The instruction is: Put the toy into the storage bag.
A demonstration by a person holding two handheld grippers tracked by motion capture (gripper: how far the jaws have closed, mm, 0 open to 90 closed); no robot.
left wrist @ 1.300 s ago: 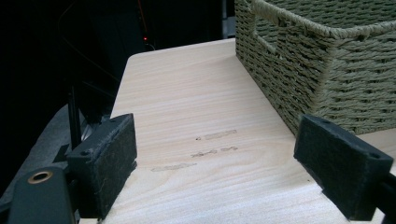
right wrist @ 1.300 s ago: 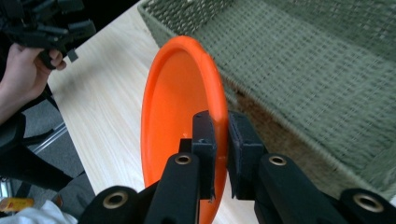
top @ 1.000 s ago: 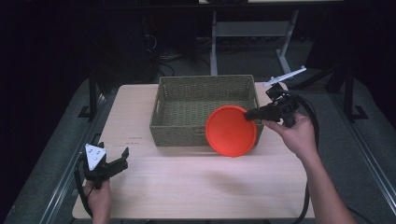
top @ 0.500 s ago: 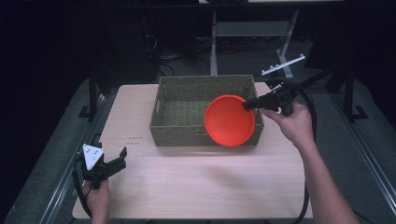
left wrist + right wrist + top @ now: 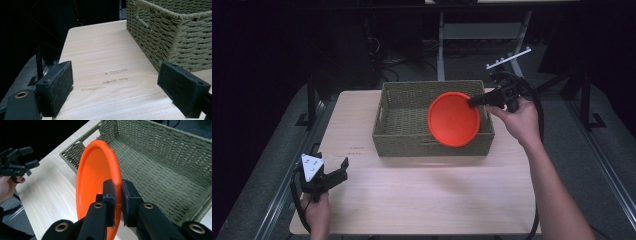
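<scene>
An orange plate [image 5: 454,119] hangs tilted on edge over the right part of the woven green basket [image 5: 404,143]. My right gripper [image 5: 474,101] is shut on the plate's rim at its upper right. In the right gripper view the two black jaws pinch the rim of the orange plate [image 5: 97,175] above the basket [image 5: 160,160] floor, which holds nothing. My left gripper [image 5: 341,170] rests open near the table's front left corner, held low over the wood. In the left gripper view its pads [image 5: 56,86] stand wide apart with bare table between them.
The light wooden table [image 5: 427,200] has free room in front of the basket and to its left. The basket's corner [image 5: 170,32] stands close to the left gripper's right jaw. A metal stand and cables [image 5: 447,35] lie on the floor behind the table.
The right gripper has carried the plate up and toward the back left, from the basket's front right rim to above its inside. The left gripper has stayed put.
</scene>
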